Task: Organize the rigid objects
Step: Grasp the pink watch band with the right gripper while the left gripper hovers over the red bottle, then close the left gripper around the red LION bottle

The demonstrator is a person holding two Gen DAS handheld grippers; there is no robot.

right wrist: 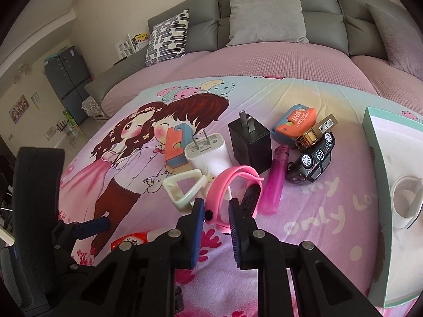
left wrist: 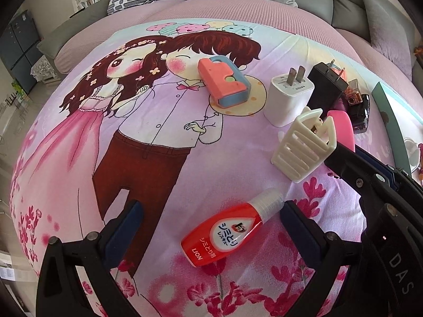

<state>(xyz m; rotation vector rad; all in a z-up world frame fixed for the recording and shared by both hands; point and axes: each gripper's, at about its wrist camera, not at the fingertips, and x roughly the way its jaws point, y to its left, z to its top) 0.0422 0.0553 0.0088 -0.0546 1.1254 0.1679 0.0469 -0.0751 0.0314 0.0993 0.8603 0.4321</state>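
Small objects lie on a cartoon-print blanket. My left gripper (left wrist: pixel 211 214) is open, its fingers on either side of a red and white LION bottle (left wrist: pixel 224 233) lying on the blanket. My right gripper (right wrist: pixel 216 206) is closed on a pink wristband (right wrist: pixel 232 185), and shows in the left wrist view (left wrist: pixel 341 153) too. Beside it are a cream hair claw (left wrist: pixel 304 148), a white charger (left wrist: pixel 288 100), a black charger (right wrist: pixel 249 142), an orange-blue box cutter (left wrist: pixel 224 82), a second one (right wrist: pixel 294 124), a pink lighter (right wrist: pixel 275 185) and a black toy car (right wrist: pixel 312 159).
A teal-edged box lid (right wrist: pixel 380 185) holding a white tape roll (right wrist: pixel 404 200) lies at the right. A small gold item (right wrist: pixel 309 138) sits by the car. Grey cushions (right wrist: pixel 267 18) and a patterned pillow (right wrist: pixel 166 37) line the back.
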